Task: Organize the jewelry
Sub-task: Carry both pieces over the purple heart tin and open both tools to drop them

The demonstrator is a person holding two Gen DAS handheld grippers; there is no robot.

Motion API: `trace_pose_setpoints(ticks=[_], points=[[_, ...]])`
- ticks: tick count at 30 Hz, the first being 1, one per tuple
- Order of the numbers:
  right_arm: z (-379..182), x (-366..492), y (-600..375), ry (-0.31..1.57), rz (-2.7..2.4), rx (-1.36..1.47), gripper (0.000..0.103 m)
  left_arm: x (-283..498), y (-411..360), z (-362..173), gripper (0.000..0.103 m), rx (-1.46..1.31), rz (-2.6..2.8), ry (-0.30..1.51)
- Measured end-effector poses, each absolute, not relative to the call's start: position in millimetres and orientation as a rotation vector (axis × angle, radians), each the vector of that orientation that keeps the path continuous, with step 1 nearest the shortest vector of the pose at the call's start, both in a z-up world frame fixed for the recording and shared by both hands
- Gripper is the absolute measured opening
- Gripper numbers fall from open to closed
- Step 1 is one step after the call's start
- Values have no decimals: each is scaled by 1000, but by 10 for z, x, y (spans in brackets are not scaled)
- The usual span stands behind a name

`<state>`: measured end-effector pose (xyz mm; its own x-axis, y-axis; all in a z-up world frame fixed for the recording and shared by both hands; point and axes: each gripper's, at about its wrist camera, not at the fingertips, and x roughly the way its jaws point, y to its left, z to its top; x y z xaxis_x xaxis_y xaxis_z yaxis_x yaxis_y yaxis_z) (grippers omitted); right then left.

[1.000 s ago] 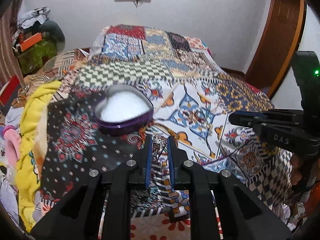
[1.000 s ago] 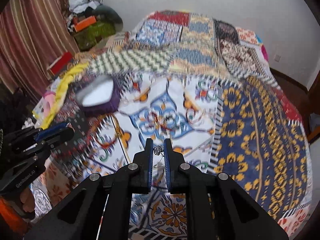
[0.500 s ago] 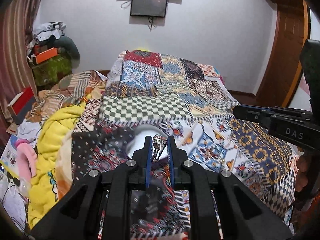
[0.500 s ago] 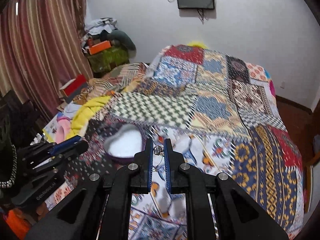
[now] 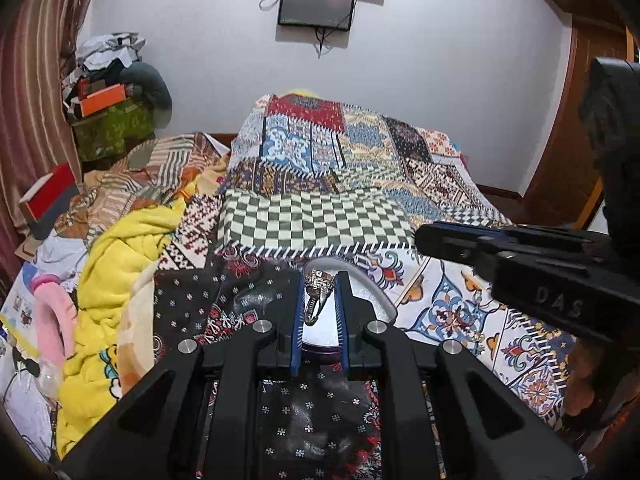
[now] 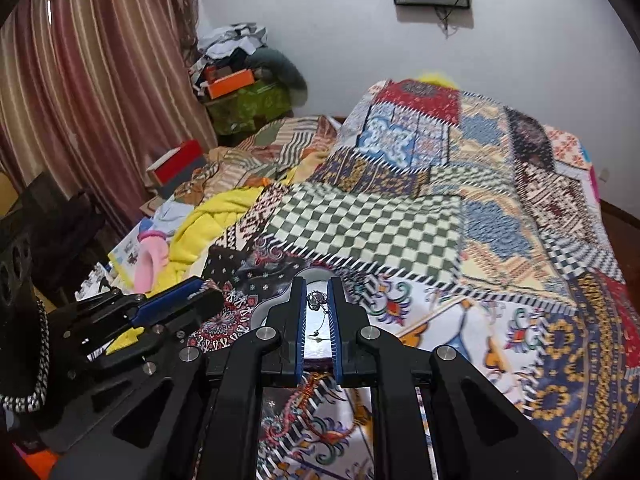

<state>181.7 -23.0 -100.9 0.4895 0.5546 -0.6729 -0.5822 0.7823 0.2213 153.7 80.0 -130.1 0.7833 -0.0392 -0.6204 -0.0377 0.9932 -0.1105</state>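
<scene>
A small, light, rigid ring is pinched by its band in the left gripper above the heart-shaped box, while a thin, easily tangled pendant chain is clamped in the right gripper.

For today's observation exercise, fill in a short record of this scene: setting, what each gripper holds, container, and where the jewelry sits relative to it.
setting: bed with patchwork bedspread
left gripper: shut on silver stone-set ring
right gripper: shut on small silver pendant with thin chain
container: open heart-shaped purple box with white lining
relation: both pieces held in front of the box, not yet released
</scene>
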Motion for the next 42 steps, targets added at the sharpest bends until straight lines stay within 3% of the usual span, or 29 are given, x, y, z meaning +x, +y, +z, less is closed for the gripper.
trace_pose_setpoints(ticks=[13, 27, 30, 34, 39, 42], points=[[-1459, 2034, -61, 931, 708, -64, 9, 1798, 797, -1661, 13, -139, -34, 770], [-1629, 2080, 13, 1021, 727, -84, 9, 1806, 860, -1616, 13, -142, -4, 768], [-1631, 2070, 9, 1045, 734, -80, 17, 1775, 870, -1579, 14, -139, 4, 767], [-1535, 2026, -39, 1014, 717, -83, 32, 1712, 886, -1503, 30, -138, 18, 752], [-1303, 1960, -172, 945, 678, -96, 32, 1615, 904, -1339, 34, -139, 34, 717], [-1142, 1925, -283, 902, 648, -96, 33, 1556, 918, -1229, 43, -145, 45, 694]])
